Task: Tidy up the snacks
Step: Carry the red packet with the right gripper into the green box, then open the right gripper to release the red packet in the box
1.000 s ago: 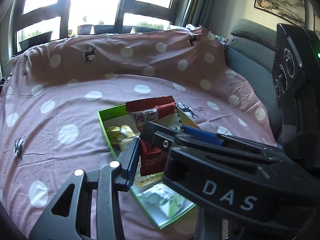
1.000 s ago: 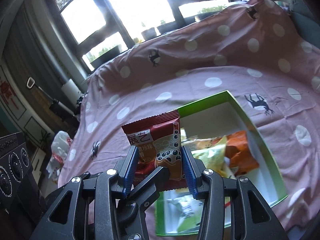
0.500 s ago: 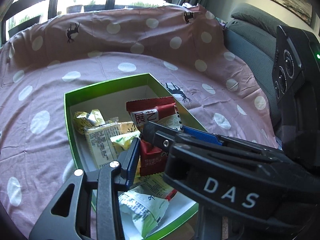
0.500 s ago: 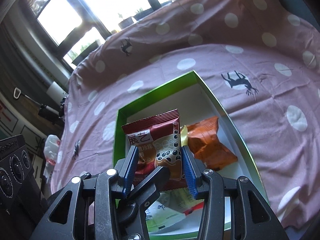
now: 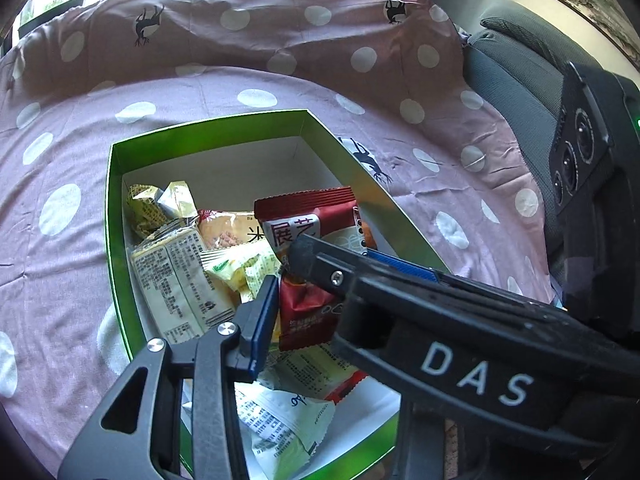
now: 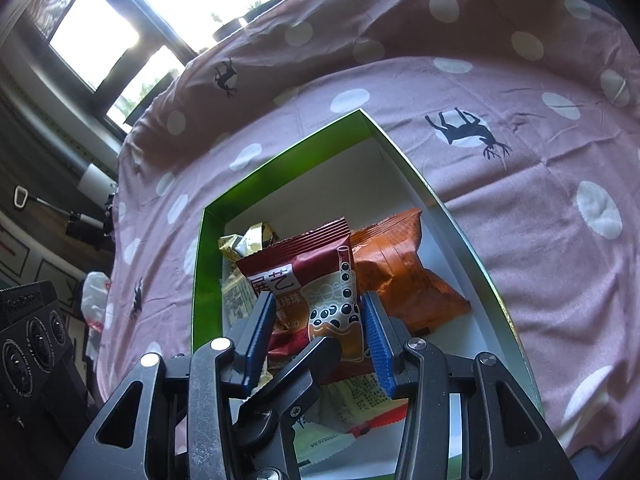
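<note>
A red snack packet [image 5: 316, 220] with bubble-tea art [image 6: 312, 276] hangs low over the green box [image 5: 208, 128], above the snacks in it. My right gripper [image 6: 316, 300] is shut on the packet, one blue pad on each side. My left gripper [image 5: 320, 280] grips the packet's lower part; its jaws are opening, and the left pad [image 5: 262, 316] still touches the wrapper. Its right finger is mostly hidden behind the right gripper's black body. The box [image 6: 280, 160] holds an orange packet [image 6: 400, 276], yellow-green packets [image 5: 240, 268] and a beige one [image 5: 180, 280].
The box rests on a pink polka-dot cloth [image 5: 360, 152] printed with deer. A grey sofa [image 5: 520, 64] stands at the right, with windows behind. A white-green packet [image 5: 280, 420] lies at the box's near end. To the left of the cloth there is floor clutter [image 6: 92, 292].
Both grippers have sunk with the red packet from above the cloth down over the box, which now fills the views. The grip on the packet looks the same.
</note>
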`<action>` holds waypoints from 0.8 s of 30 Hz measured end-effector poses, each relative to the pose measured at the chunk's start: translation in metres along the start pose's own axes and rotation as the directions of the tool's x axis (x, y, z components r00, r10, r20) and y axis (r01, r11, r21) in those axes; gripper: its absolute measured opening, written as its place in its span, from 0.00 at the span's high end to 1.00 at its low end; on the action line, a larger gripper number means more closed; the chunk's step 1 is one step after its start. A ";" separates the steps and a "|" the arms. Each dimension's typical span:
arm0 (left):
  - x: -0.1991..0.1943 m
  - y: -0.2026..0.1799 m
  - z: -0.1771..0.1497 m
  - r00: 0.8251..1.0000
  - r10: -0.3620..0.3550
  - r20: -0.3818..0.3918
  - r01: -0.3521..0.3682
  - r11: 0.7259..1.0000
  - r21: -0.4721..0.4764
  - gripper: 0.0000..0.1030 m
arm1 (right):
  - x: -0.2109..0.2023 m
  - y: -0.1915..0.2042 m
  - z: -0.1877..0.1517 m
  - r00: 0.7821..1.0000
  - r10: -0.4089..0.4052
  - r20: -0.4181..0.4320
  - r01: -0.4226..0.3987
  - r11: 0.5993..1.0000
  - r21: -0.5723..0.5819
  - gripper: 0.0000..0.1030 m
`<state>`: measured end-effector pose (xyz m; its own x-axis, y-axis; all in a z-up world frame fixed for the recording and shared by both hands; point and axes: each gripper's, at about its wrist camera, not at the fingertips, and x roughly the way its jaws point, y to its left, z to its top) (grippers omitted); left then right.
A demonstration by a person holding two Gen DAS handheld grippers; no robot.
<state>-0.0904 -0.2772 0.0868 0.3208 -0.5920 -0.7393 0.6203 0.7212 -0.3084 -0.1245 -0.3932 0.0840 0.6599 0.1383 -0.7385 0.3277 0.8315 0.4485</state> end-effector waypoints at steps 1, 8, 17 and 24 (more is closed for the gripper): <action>0.001 0.002 0.000 1.000 0.000 -0.002 0.000 1.000 -0.004 0.60 | 0.001 0.000 0.000 1.000 -0.004 -0.003 0.004 1.000 0.003 0.54; -0.002 0.001 -0.001 1.000 -0.011 -0.009 0.011 1.000 -0.007 0.50 | -0.002 0.001 0.001 1.000 -0.013 0.007 0.013 1.000 0.000 0.53; -0.035 -0.005 0.000 0.987 0.134 0.084 -0.137 0.990 0.025 0.08 | -0.032 0.005 0.001 0.996 0.013 0.093 -0.012 1.000 -0.010 0.41; -0.065 -0.004 0.001 0.984 0.124 0.129 -0.127 0.992 0.016 0.00 | -0.068 0.021 -0.005 0.978 0.008 0.207 0.005 0.998 -0.058 0.26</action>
<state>-0.1130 -0.2418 0.1371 0.4846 -0.5396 -0.6884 0.5861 0.7846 -0.2023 -0.1657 -0.3823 0.1412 0.7883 0.0300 -0.6146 0.2907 0.8621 0.4151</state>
